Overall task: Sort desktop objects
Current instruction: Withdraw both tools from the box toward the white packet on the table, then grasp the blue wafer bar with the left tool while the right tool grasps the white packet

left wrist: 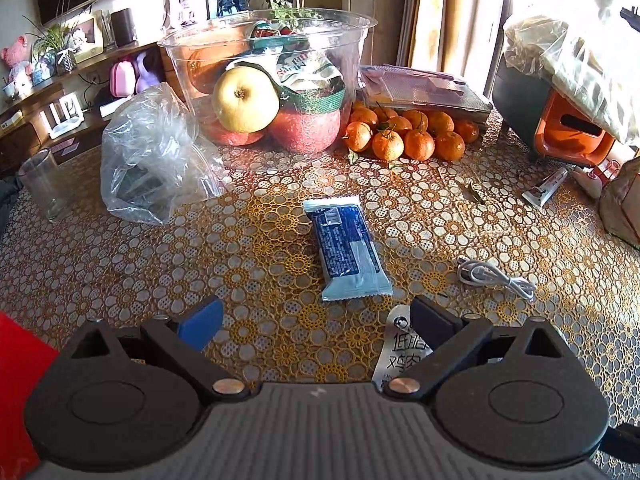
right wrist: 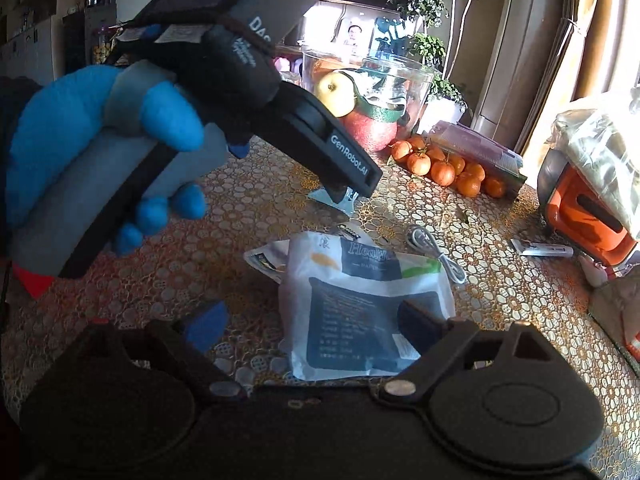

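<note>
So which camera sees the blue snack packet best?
The left wrist view: the blue snack packet lies whole and unblocked on the table. In the right wrist view the left gripper hides nearly all of it.

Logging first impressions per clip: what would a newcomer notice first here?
Probably the big clear plastic tub of apples at the back of the lace-patterned table, with a pile of small orange mandarins to its right. Nearer, a blue foil snack packet lies ahead of the open left tool.
</note>
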`<control>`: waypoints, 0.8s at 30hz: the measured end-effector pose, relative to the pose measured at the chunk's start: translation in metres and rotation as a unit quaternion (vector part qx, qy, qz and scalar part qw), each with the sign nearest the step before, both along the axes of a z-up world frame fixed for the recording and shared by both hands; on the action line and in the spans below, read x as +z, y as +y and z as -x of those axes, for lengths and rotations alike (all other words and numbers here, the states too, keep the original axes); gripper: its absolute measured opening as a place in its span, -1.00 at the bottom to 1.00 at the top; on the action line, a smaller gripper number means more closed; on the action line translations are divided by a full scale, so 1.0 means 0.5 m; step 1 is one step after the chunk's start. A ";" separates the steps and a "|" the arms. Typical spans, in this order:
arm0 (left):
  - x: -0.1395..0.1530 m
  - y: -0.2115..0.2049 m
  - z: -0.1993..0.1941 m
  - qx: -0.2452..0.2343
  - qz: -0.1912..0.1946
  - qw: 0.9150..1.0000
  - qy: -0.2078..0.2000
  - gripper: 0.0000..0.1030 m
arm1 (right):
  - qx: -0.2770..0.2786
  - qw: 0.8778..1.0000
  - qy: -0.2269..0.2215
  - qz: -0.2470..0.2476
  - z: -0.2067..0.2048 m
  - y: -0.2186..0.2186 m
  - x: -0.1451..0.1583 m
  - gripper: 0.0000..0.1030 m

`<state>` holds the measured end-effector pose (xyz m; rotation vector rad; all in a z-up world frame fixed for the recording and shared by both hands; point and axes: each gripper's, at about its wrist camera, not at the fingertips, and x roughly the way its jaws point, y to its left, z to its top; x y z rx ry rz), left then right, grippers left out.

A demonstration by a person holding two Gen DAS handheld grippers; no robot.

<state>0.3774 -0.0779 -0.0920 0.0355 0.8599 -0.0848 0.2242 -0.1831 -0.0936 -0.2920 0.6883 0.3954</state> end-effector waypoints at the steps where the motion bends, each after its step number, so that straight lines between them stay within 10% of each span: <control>1: -0.004 -0.002 -0.012 0.002 0.002 1.000 0.002 0.95 | -0.003 1.000 -0.007 0.006 0.001 0.001 -0.002 0.81; 18: -0.075 -0.042 -0.123 0.025 -0.016 0.999 0.015 0.91 | -0.011 0.999 -0.001 0.030 -0.004 0.005 -0.031 0.78; 24: -0.072 -0.049 -0.122 0.023 -0.009 1.000 0.000 0.59 | -0.012 0.999 -0.006 0.037 -0.007 0.006 -0.035 0.76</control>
